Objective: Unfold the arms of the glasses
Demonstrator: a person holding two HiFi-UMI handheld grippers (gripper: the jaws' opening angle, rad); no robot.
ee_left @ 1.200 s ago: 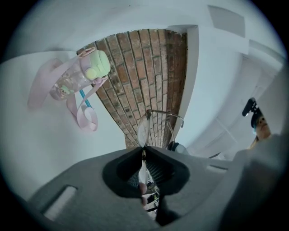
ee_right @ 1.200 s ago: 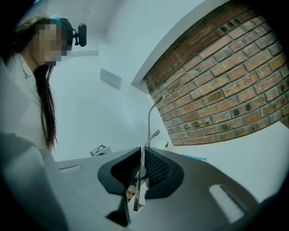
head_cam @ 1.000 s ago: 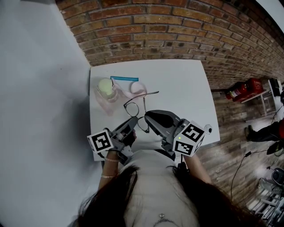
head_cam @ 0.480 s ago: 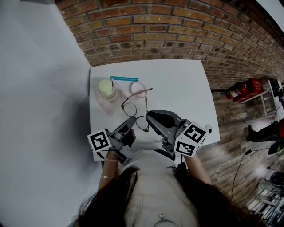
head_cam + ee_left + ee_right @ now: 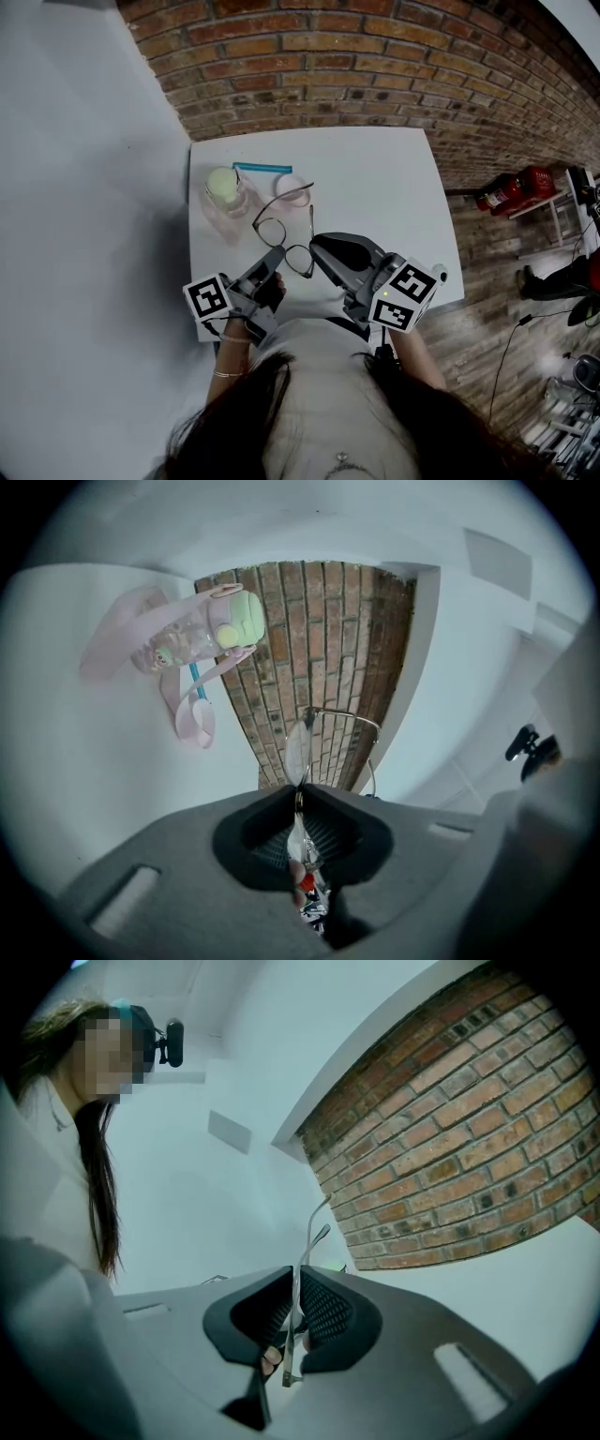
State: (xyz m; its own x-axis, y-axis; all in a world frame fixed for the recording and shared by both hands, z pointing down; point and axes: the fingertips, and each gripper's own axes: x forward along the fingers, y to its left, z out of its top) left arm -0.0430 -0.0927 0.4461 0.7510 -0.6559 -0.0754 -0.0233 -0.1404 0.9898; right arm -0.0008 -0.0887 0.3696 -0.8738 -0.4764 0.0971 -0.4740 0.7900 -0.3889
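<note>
With the glasses (image 5: pixel 272 230) held over the bench's (image 5: pixel 394 178) front-left part, the left gripper (image 5: pixel 277 255) pinching one lens (image 5: pixel 296 747) and the right gripper (image 5: pixel 315 246) pinching one arm (image 5: pixel 310 220), swing that arm slowly about its hinge, holding the lens side steady.

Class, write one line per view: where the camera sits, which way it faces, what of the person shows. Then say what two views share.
Head view: on the person's head, facing steeply down at the table; shows hair, forearms, left gripper, right gripper.
Left gripper view: on that gripper, facing along jaws shut on the glasses toward the bottle.
Right gripper view: on that gripper, facing along jaws shut on a glasses arm toward the brick wall; shows the person's hair.
Shared: both gripper views show glasses and brick wall.
</note>
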